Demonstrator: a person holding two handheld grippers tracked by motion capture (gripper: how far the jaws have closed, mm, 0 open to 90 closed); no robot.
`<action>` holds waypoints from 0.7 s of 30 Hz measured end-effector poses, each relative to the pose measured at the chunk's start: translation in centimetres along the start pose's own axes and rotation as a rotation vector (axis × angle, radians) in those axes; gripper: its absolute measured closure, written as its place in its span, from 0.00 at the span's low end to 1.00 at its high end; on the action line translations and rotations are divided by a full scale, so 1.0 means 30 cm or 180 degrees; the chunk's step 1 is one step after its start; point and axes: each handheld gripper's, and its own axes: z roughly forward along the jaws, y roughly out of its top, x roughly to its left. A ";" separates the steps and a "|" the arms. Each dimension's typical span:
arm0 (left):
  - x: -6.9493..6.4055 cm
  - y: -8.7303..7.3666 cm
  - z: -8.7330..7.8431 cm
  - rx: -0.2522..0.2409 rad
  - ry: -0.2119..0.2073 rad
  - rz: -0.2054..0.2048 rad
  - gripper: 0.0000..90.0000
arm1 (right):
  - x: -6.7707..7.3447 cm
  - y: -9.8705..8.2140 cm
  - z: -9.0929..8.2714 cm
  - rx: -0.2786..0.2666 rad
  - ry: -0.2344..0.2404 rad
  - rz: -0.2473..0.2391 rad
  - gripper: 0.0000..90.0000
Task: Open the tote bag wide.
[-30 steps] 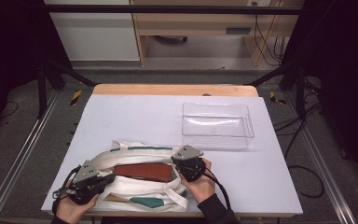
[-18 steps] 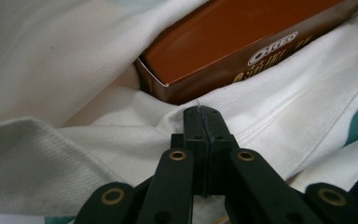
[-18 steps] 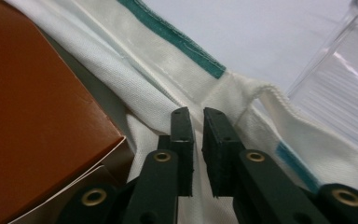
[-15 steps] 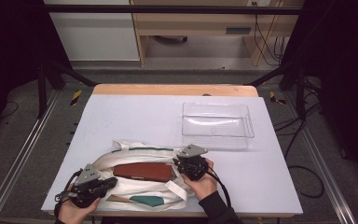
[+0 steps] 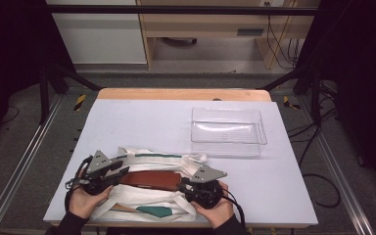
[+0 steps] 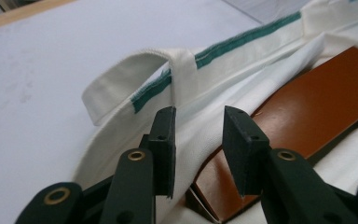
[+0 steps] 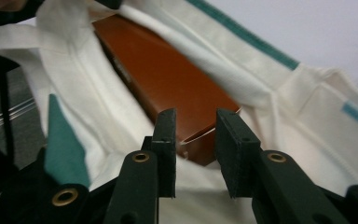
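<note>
Both claws sit at the near edge of the bench (image 5: 142, 122), one at each end of a white cloth bag (image 5: 152, 200) that lies flat there. Left claw (image 5: 122, 172) has its jaws spread, gripping nothing; in the left gripper view they stand just above the bag's cream fabric, with the green-stitched hem (image 6: 242, 39) and a folded strap loop (image 6: 121, 84) a little beyond the tips. A brown leather case (image 5: 149, 179) lies inside the bag's open mouth, its near corner just beside the right-hand jaw in that view.

Right claw (image 5: 183, 185) is likewise spread and empty. In the right gripper view its jaws (image 7: 193, 140) point straight at the case's end (image 7: 168, 79), whose corner shows in the gap between the tips; whether they touch it cannot be told. A green patch (image 7: 60, 144) of the bag lies to the left of them.

Farther back on the right of the bench stands a clear plastic tray (image 5: 227, 131), well apart from both claws.
</note>
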 end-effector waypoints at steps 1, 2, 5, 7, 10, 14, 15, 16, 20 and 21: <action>0.000 -0.003 0.009 0.0036 0.0004 -0.0007 0.75 | 0.006 -0.005 -0.001 0.0028 0.0021 -0.0001 0.78; 0.002 -0.004 0.013 0.0053 0.0002 -0.0020 0.78 | 0.013 -0.011 -0.001 0.0051 0.0027 -0.0006 0.79; 0.007 0.005 0.011 0.0088 0.0075 -0.0037 0.89 | 0.021 -0.030 -0.003 0.0103 0.0030 -0.0049 0.81; 0.013 0.016 0.020 0.0121 0.0138 -0.0059 0.97 | 0.017 -0.054 -0.007 0.0156 0.0064 0.0000 0.84; 0.019 0.023 0.029 0.0144 0.0188 -0.0065 0.98 | 0.013 -0.074 -0.007 0.0192 0.0068 0.0007 0.86; 0.036 0.014 0.064 0.0179 0.0259 -0.0128 0.99 | 0.003 -0.115 0.009 0.0255 0.0149 0.0085 0.89; 0.043 0.009 0.075 0.0166 0.0264 -0.0157 0.99 | 0.005 -0.123 0.014 0.0269 0.0145 0.0088 0.89; 0.050 0.005 0.082 0.0160 0.0250 -0.0180 0.99 | 0.011 -0.132 0.018 0.0263 0.0118 0.0060 0.89; 0.064 -0.018 0.109 0.0104 0.0235 -0.0257 0.99 | 0.022 -0.138 0.026 0.0301 0.0076 -0.0052 0.90; 0.064 -0.028 0.124 0.0100 0.0262 -0.0241 0.99 | 0.018 -0.141 0.028 0.0291 0.0107 -0.0034 0.90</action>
